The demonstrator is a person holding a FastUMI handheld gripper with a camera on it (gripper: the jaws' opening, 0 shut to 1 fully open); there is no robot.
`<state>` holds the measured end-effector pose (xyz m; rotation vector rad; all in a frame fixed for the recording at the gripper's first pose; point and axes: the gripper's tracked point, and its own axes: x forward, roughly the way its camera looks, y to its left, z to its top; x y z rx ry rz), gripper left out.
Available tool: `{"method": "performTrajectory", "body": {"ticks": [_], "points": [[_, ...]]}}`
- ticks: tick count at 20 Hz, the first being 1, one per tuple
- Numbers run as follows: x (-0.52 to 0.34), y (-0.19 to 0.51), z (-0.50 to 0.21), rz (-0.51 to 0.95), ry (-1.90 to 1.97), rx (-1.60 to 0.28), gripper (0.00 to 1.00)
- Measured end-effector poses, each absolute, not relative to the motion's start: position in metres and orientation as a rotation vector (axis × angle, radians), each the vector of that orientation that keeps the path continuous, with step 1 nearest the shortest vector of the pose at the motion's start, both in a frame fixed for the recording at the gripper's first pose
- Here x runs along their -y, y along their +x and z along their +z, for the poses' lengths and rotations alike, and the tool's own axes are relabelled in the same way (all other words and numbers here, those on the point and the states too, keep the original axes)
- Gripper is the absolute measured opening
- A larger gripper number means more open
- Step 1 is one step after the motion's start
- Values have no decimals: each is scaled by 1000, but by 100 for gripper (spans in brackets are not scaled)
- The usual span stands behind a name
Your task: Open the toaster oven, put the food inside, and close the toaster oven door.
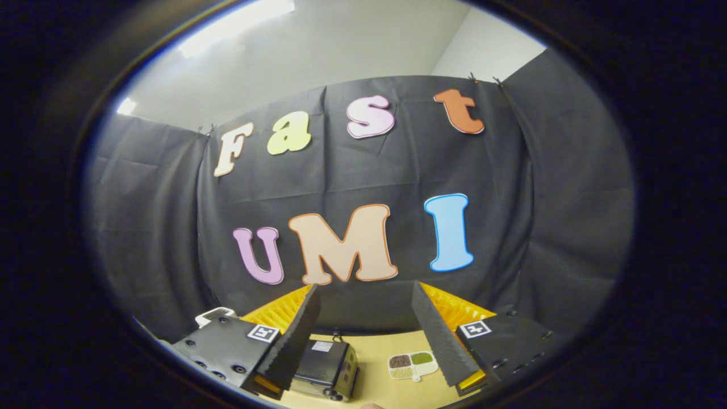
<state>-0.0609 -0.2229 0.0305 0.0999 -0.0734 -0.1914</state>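
My gripper (366, 335) is held high above the table and stands open, with nothing between its fingers. Far below, partly behind the left finger (292, 341), the dark toaster oven (329, 369) sits on the light wooden table (377, 363); I cannot tell how its door stands. Between the fingers, to the right of the oven, lies a small white tray (413, 364) with compartments of dark brown, green and pale food.
The black cloth wall of the booth rises right behind the table. A white object (213, 314) peeks out beyond the gripper's left side.
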Motion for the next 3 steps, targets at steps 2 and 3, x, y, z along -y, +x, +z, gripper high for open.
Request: {"method": "performTrajectory", "body": {"ticks": [2,3], "points": [[225,-65,29,-187,94,73,99],[227,-68,29,-185,90,78,99]]}}
